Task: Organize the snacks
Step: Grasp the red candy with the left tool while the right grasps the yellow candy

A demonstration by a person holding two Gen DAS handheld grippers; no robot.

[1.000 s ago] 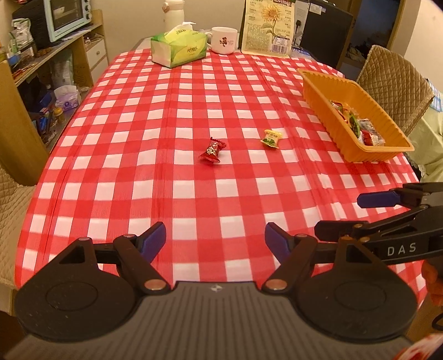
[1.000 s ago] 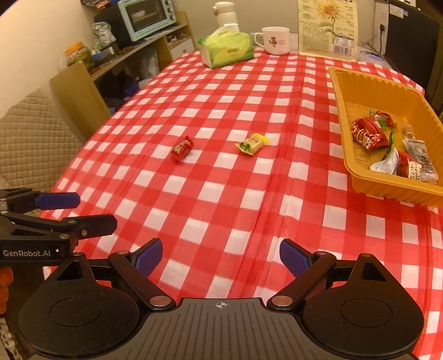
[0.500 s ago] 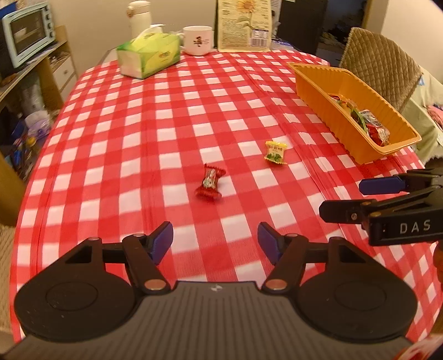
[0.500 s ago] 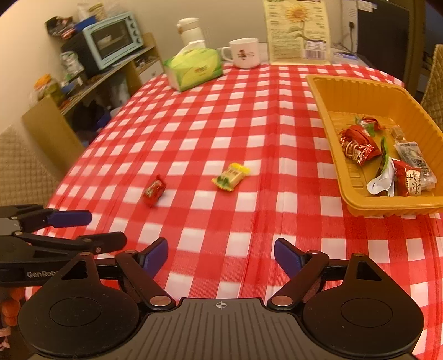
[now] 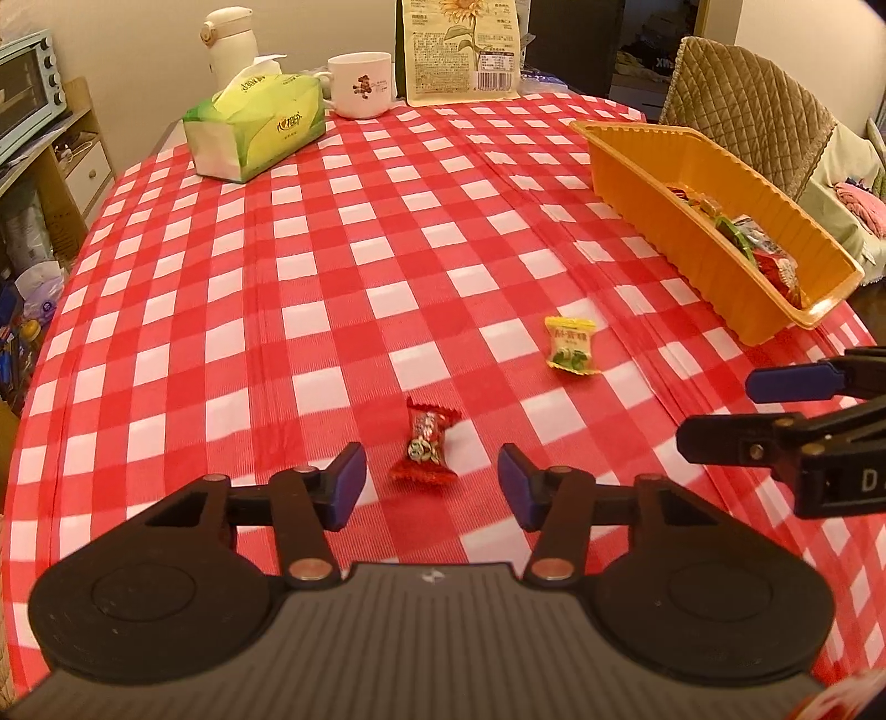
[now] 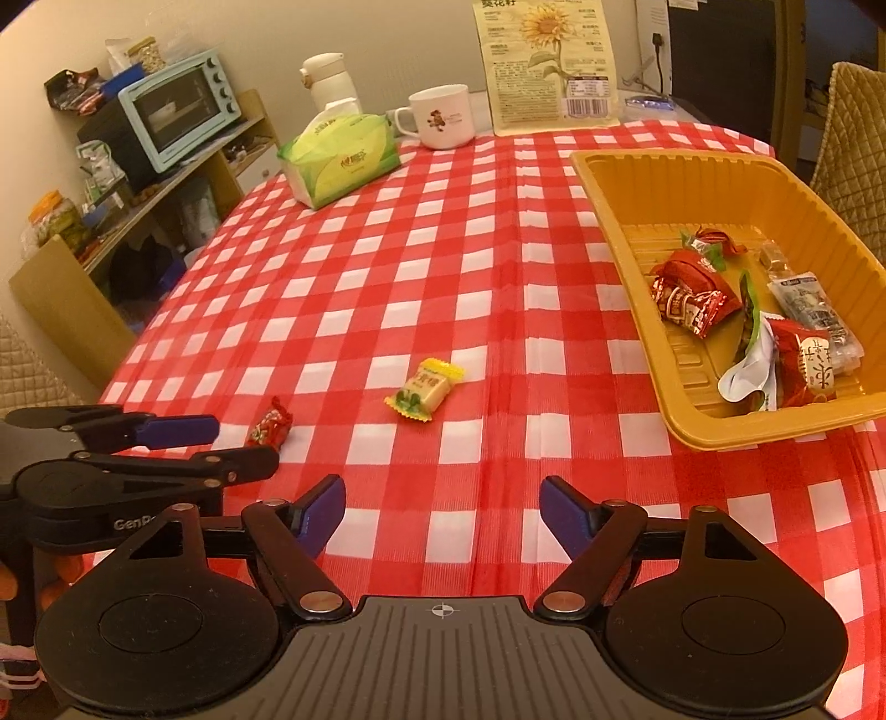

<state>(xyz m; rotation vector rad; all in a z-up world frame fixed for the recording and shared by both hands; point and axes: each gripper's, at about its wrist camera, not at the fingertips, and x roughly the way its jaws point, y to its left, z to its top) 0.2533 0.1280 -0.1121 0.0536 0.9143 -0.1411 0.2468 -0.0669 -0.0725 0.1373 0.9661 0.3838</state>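
A red wrapped candy (image 5: pixel 425 446) lies on the checked tablecloth, just ahead of and between the open fingers of my left gripper (image 5: pixel 432 484); it also shows in the right wrist view (image 6: pixel 270 429). A yellow wrapped candy (image 5: pixel 570 346) lies further right, also seen in the right wrist view (image 6: pixel 425 389). The orange tray (image 6: pixel 626 243) holds several wrapped snacks (image 6: pixel 692 296); it shows in the left wrist view too (image 5: pixel 664 183). My right gripper (image 6: pixel 443 512) is open and empty above the cloth, short of the yellow candy.
A green tissue box (image 5: pixel 255 133), a white mug (image 5: pixel 362 83), a white flask (image 5: pixel 230 33) and a sunflower seed bag (image 5: pixel 457 50) stand at the table's far end. A shelf with a toaster oven (image 6: pixel 171 111) is left, a quilted chair (image 5: pixel 742 105) right.
Both grippers have moved forward over the table. The left gripper has closed in on the red candy, which now lies between its fingertips. Both stay open.
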